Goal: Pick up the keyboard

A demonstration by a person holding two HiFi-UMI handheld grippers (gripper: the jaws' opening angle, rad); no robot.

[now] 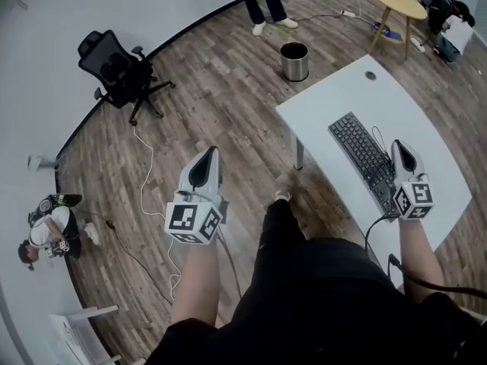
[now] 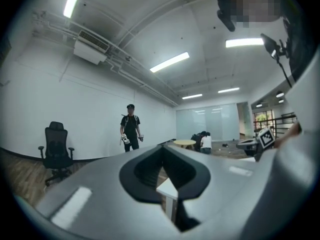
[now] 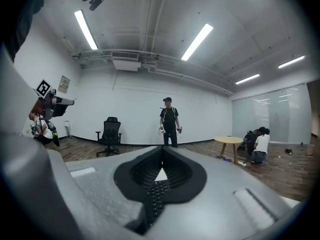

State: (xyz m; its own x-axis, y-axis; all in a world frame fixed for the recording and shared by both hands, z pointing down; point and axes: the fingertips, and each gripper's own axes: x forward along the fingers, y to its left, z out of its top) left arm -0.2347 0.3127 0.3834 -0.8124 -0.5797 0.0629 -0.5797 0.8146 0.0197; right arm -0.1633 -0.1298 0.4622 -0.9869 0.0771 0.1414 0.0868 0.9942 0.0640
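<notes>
Head view: keyboard [image 1: 362, 152] lies on the white table [image 1: 335, 97], right gripper [image 1: 400, 147] over its near end, left gripper [image 1: 206, 155] out over the wood floor [image 1: 228, 90], well apart from the table. Left gripper view: jaws together, nothing in them. Right gripper view: jaws together, empty, keyboard keys just below.

We see a white counter [image 1: 434, 120] carrying a black keyboard [image 1: 358, 147] with dark grey keys. The left tool [image 1: 208, 154] and right tool [image 1: 402, 147] are pale grey with black centres, each patterned at the back with black-and-white squares. The floor [image 1: 213, 90] is brown wood-grain planks. An office chair [image 1: 114, 67] is black, a bin [image 1: 294, 61] shiny silver, the wall [image 1: 46, 21] white.
</notes>
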